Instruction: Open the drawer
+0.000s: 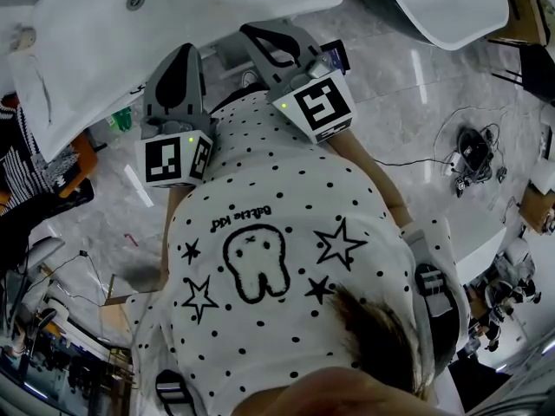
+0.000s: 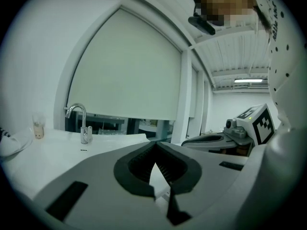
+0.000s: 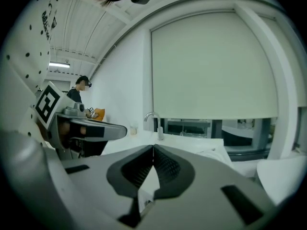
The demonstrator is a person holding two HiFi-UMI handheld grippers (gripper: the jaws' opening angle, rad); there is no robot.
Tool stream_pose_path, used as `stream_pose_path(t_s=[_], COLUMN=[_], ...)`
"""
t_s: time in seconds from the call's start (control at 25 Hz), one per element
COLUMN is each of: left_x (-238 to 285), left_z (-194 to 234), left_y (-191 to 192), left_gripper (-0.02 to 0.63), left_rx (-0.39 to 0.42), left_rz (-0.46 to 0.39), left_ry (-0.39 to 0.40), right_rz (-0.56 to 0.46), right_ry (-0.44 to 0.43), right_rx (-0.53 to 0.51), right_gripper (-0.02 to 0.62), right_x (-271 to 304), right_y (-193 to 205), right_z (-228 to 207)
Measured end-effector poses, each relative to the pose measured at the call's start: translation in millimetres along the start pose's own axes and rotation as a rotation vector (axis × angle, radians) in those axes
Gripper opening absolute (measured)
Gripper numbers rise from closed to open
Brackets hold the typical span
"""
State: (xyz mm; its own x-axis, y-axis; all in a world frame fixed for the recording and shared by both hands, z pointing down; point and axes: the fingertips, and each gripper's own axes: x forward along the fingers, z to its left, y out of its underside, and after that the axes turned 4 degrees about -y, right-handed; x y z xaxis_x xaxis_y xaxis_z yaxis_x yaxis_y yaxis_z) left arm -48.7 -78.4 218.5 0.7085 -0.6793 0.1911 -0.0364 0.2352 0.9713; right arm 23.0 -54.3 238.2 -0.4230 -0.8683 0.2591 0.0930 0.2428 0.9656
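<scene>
No drawer shows in any view. Both grippers are held side by side in front of a person's dotted white shirt (image 1: 277, 232), at the edge of a white counter (image 1: 95, 50). My left gripper (image 1: 184, 52) is shut with nothing between its jaws; in the left gripper view its fingertips (image 2: 156, 146) meet over the counter (image 2: 57, 150), facing a chrome faucet (image 2: 82, 123). My right gripper (image 1: 257, 33) is also shut and empty, its fingertips (image 3: 153, 147) closed toward the same faucet (image 3: 156, 124). Each gripper appears in the other's view: the right gripper (image 2: 240, 131) and the left gripper (image 3: 79, 126).
A sink drain (image 1: 134, 0) lies in the counter. A white tub (image 1: 442, 3) stands at the back right, with cables (image 1: 473, 154) on the marble floor. A small cup (image 2: 38, 128) sits left of the faucet. Another person (image 3: 79, 92) stands far off.
</scene>
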Motion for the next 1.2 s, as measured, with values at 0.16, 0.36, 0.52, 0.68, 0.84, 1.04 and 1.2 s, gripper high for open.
stream_pose_path(t_s=[0.16,0.36,0.52,0.68,0.84,1.04,1.2], left_x=[1,1,0,-1,-1,-4,-5], left_z=[3,4,5,6,9,11,12], left_y=[3,4,3,2,1,2,2], left_gripper=[0.003,0.003,0.003,0.003,0.003,0.003,0.003], left_rx=[-0.031,-0.043,-0.048,-0.048,-0.052,-0.054,-0.057], left_rz=[0.010,0.014,0.017,0.014,0.006,0.007,0.007], left_ry=[-0.003,-0.012,-0.021,-0.032,-0.042,-0.057,-0.061], right_rz=[0.004,0.007,0.006,0.002,-0.009,-0.004,-0.007], right_ry=[0.001,0.002,0.002,0.003,-0.003,-0.012,-0.014], right_rx=[-0.005,-0.003,-0.013,-0.015,-0.019,-0.017,-0.020], right_gripper=[0.014,0.014,0.014,0.014,0.014,0.014,0.014], right_x=[-1,-2,-3,-4,-4,-2,-2], right_y=[0,1,-1,-2,-4,-3,-3], right_z=[0,0,0,0,0,2,2])
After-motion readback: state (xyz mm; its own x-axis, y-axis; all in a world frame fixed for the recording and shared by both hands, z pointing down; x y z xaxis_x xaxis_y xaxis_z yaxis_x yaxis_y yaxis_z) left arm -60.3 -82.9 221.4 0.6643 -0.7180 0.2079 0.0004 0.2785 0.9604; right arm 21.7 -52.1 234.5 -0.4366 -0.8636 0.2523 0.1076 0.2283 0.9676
